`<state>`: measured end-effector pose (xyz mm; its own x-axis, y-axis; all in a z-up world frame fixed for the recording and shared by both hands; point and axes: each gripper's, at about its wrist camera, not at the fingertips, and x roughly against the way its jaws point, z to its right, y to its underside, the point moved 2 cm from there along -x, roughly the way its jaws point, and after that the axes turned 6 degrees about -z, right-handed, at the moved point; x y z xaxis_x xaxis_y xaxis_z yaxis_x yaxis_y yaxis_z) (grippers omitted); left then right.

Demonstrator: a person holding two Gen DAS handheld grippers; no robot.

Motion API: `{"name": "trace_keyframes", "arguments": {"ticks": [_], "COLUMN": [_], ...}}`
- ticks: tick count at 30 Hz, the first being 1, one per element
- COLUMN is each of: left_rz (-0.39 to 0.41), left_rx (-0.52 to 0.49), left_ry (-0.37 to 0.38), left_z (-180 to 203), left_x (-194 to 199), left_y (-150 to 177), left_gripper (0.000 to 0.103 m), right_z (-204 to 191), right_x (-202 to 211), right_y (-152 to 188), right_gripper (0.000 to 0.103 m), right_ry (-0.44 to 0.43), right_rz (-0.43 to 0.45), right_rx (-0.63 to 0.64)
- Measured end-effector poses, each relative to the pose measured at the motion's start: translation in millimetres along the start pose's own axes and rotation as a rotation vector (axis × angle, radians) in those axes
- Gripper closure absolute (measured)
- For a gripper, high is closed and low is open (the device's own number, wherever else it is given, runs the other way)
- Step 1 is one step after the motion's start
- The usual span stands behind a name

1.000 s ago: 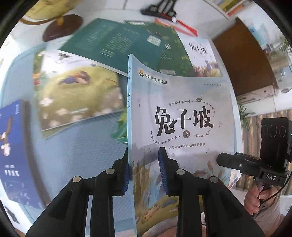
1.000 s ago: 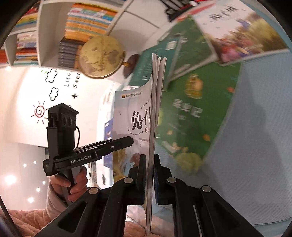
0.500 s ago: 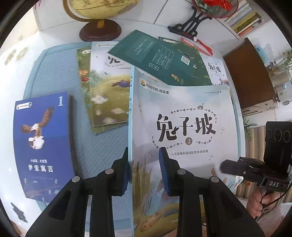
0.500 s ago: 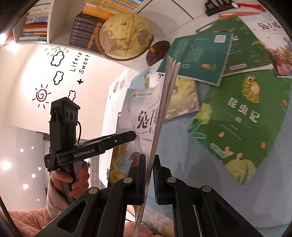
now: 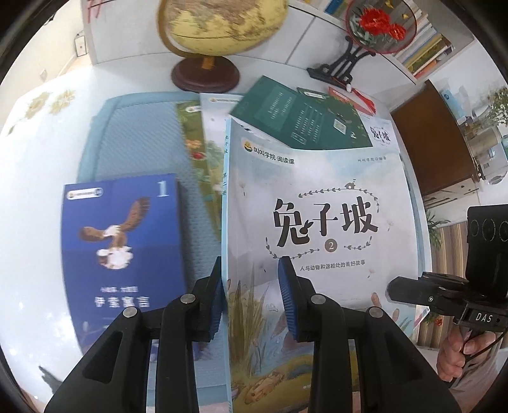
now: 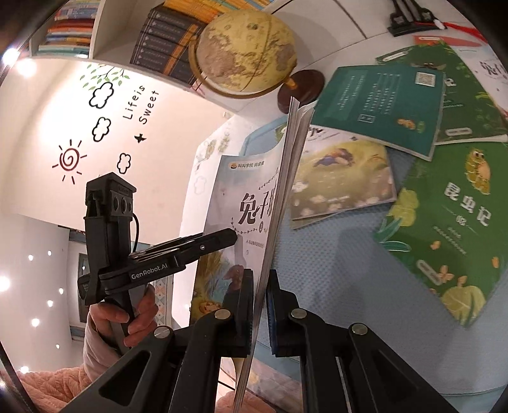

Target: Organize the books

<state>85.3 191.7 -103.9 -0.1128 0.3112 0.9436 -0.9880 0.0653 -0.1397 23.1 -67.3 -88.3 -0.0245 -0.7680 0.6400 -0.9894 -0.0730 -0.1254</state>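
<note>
I hold a pale grey-blue book (image 5: 320, 222) with black title characters and a "2", lifted above the blue mat. My right gripper (image 6: 260, 305) is shut on its page edge (image 6: 282, 197), and the book stands on edge in that view. My left gripper (image 5: 250, 295) straddles the book's spine edge; its jaws are apart and look open, one pad (image 5: 287, 295) in front of the cover. A blue eagle book (image 5: 120, 244) lies flat at the left. Green books (image 6: 444, 216) and a meadow-cover book (image 6: 343, 178) lie on the mat.
A globe (image 5: 219, 28) on a brown base stands at the back of the blue mat (image 5: 133, 136). A black stand with a red fan (image 5: 358, 44) is at the back right. Shelves of books (image 6: 165, 41) line the wall. A dark teal book (image 5: 298, 117) overlaps others.
Both grippers and the held book have drawn back and tilted up, so the globe and the blue eagle book have come into full view. Grips look unchanged.
</note>
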Motion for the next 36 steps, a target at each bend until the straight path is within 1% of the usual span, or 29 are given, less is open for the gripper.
{"name": "trace_keyframes", "arguments": {"ticks": [7, 14, 18, 20, 23, 27, 29, 32, 33, 35, 36], "left_rz": [0.018, 0.028, 0.024, 0.028, 0.005, -0.023, -0.041, -0.056, -0.058, -0.047, -0.044], "left_rx": [0.033, 0.070, 0.137, 0.161, 0.179, 0.187, 0.208, 0.223, 0.226, 0.238, 0.242], "left_ry": [0.005, 0.005, 0.034, 0.035, 0.013, -0.008, -0.014, -0.054, -0.052, -0.001, 0.001], "left_z": [-39, -82, -115, -131, -150, -169, -176, -184, -187, -191, -192], "left_x": [14, 18, 15, 12, 2, -11, -17, -24, -25, -24, -23], "left_y": [5, 8, 9, 8, 7, 5, 6, 9, 10, 11, 11], "left_gripper": [0.074, 0.074, 0.074, 0.074, 0.074, 0.074, 0.076, 0.076, 0.076, 0.076, 0.076], "right_z": [-31, -46, -51, -54, -53, -46, -43, -38, -36, -32, -32], "right_x": [-31, -68, -92, -107, -129, -159, -168, -179, -182, -187, -189], "right_y": [-10, -21, -28, -33, -38, -41, -41, -40, -39, -38, -36], "right_gripper": [0.096, 0.096, 0.096, 0.096, 0.096, 0.096, 0.095, 0.095, 0.095, 0.095, 0.095], "right_ry": [0.015, 0.010, 0.010, 0.033, 0.037, 0.067, 0.097, 0.115, 0.120, 0.126, 0.119], "right_rz": [-0.026, -0.059, -0.079, -0.082, -0.097, -0.119, -0.117, -0.118, -0.121, -0.118, -0.114], "right_rx": [0.034, 0.034, 0.034, 0.043, 0.023, 0.001, -0.009, -0.034, -0.043, -0.058, -0.063]}}
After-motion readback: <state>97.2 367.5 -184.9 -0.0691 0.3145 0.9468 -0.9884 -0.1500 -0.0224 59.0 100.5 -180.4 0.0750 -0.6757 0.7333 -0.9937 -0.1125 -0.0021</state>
